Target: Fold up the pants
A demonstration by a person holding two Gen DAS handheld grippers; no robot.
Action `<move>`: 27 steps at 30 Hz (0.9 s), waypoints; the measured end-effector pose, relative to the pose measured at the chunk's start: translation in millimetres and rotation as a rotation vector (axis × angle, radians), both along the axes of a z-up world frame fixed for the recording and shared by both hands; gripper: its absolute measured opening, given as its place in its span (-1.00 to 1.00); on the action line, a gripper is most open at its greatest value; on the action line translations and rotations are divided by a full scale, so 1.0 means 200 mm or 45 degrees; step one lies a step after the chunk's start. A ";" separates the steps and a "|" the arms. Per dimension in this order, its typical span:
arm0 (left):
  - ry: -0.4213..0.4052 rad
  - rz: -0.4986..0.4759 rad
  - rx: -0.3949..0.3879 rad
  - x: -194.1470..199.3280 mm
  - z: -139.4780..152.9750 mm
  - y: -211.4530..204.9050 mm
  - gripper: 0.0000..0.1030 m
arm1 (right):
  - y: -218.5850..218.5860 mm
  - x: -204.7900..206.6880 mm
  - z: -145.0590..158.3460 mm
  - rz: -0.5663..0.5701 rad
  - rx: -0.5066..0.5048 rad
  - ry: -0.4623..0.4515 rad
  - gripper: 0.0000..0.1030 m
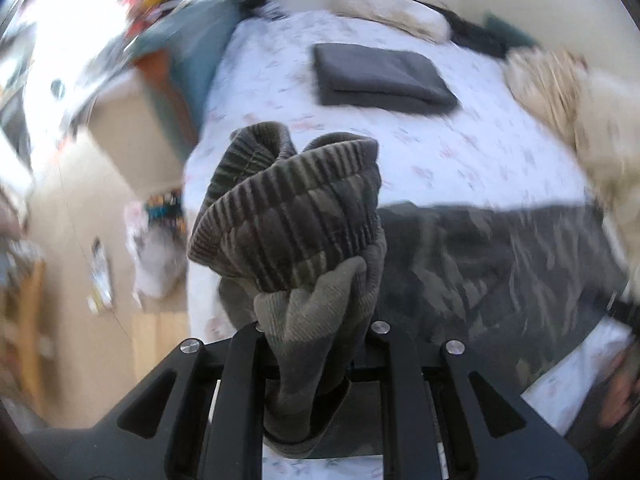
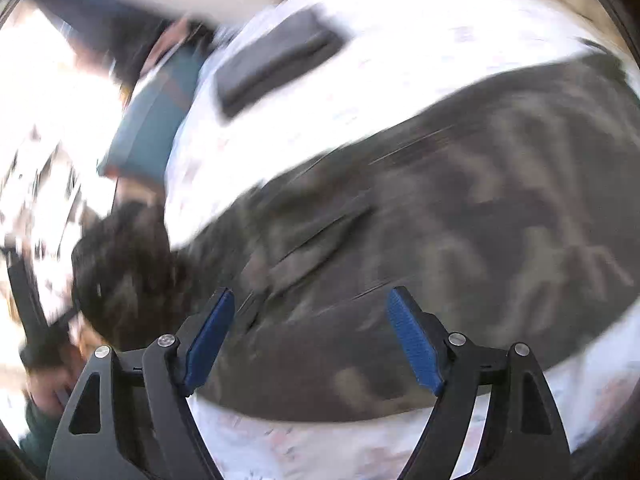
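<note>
Dark camouflage pants (image 2: pixel 420 232) lie spread across the white patterned bed sheet (image 2: pixel 400 64). My left gripper (image 1: pixel 316 344) is shut on a ribbed cuff of the pants (image 1: pixel 288 216), which bunches up above the fingers; the rest of the pants (image 1: pixel 492 264) stretch to the right on the bed. My right gripper (image 2: pixel 310 340) is open and empty, its blue pads (image 2: pixel 412 340) hovering just above the pants. The right wrist view is blurred by motion.
A folded dark grey garment (image 1: pixel 380 74) lies further back on the bed, also in the right wrist view (image 2: pixel 276 56). Beige pillows (image 1: pixel 396 12) and bedding (image 1: pixel 552 84) sit at the back and right. A teal cloth (image 1: pixel 196 48) hangs at the bed's left edge, floor clutter beyond.
</note>
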State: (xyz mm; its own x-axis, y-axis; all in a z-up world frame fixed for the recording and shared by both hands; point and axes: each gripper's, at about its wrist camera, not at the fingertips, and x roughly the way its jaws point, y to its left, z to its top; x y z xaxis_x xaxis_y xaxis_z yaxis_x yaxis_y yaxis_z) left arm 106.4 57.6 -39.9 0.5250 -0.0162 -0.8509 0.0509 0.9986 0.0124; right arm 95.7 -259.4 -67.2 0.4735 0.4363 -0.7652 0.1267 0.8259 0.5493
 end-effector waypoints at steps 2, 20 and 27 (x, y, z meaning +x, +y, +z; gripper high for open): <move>0.029 -0.079 0.012 -0.04 -0.05 -0.18 -0.77 | -0.15 -0.04 0.00 -0.123 -0.012 -0.044 0.59; 0.054 -0.446 -0.103 -0.32 -0.15 -0.56 0.68 | -0.17 -0.07 0.00 -0.104 0.100 -0.088 0.59; 0.187 0.081 -0.019 -0.16 -0.29 0.00 0.68 | 0.00 0.00 -0.09 0.036 0.112 -0.007 0.59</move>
State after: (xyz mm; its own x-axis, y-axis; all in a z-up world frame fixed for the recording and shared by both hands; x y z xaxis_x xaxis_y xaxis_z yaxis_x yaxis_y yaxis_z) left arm 75.2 57.2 -97.4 0.3954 0.0001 -0.9185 -0.0121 0.9999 -0.0051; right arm 95.3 -260.3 -84.3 0.4641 0.5148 -0.7208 0.1007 0.7778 0.6204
